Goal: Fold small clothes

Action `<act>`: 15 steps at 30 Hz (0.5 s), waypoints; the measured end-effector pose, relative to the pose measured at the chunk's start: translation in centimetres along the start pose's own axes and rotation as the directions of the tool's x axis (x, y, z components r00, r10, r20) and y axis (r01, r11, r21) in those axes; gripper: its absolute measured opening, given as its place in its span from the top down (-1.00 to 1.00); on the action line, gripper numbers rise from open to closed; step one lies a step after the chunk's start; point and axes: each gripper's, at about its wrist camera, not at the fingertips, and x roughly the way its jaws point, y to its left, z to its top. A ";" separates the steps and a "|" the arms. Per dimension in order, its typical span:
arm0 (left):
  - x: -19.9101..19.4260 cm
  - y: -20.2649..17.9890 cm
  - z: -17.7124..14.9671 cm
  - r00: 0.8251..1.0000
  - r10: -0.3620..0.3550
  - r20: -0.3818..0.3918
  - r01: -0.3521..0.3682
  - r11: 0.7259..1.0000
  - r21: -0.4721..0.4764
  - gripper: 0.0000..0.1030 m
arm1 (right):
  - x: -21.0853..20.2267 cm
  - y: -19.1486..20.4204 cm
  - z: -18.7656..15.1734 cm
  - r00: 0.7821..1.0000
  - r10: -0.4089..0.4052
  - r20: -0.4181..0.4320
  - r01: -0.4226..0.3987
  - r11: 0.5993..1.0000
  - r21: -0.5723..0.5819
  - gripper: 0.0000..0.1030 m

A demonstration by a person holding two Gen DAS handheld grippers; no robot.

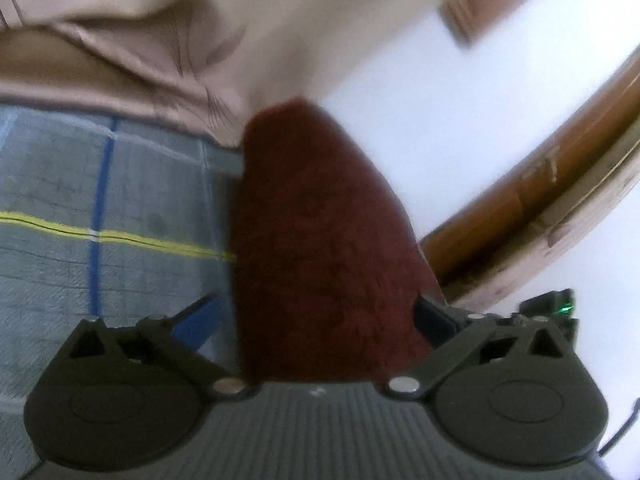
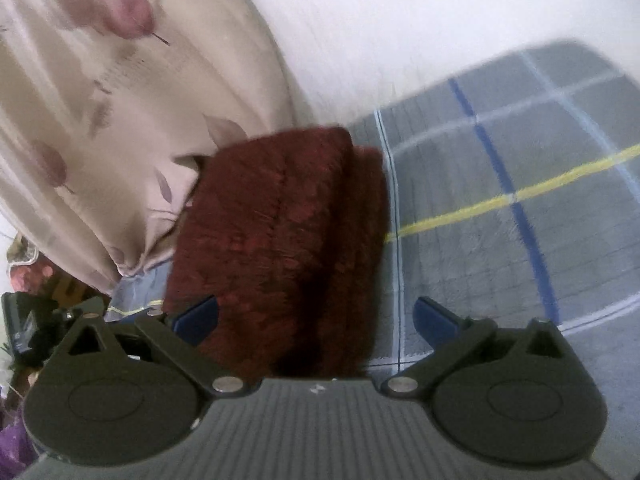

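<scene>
With my left gripper point(image 1: 316, 316) and right gripper point(image 2: 316, 316) both spread wide and grasping nothing, I judge the fold made, so I should draw them straight back without snagging the pile. The dark red fuzzy cloth point(image 2: 280, 240) lies folded just ahead between each pair of fingers, on the grey checked blanket point(image 2: 500, 260), its far end near the beige leaf-print bedding point(image 1: 160, 40).

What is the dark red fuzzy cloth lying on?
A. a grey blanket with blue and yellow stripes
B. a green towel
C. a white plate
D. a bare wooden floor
A: the dark red cloth lies folded on the grey blanket, whose blue and yellow stripes cross beside it.
</scene>
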 end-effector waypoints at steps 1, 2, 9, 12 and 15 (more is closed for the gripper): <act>0.5 0.6 0.3 0.999 -0.021 -0.025 0.021 1.000 -0.012 -1.00 | 0.6 -0.3 0.1 1.000 0.005 -0.010 -0.005 1.000 0.010 -1.00; 1.1 1.1 0.6 0.999 -0.018 -0.047 0.017 1.000 -0.018 -1.00 | 1.0 -0.6 0.1 1.000 0.016 -0.020 -0.015 1.000 0.023 -1.00; 4.9 3.8 0.7 0.971 -0.172 -0.164 0.151 0.980 -0.132 -1.00 | 3.8 -1.9 0.5 0.986 0.139 -0.091 -0.131 0.987 0.091 -1.00; 5.9 3.2 0.6 0.966 -0.201 -0.163 0.187 0.977 -0.099 -1.00 | 4.6 -2.1 0.6 0.976 0.192 -0.101 -0.183 0.979 0.096 -1.00; 7.1 2.9 0.9 0.967 -0.198 -0.160 0.186 0.979 -0.085 -1.00 | 5.1 -2.3 0.9 0.971 0.218 -0.094 -0.209 0.973 0.096 -1.00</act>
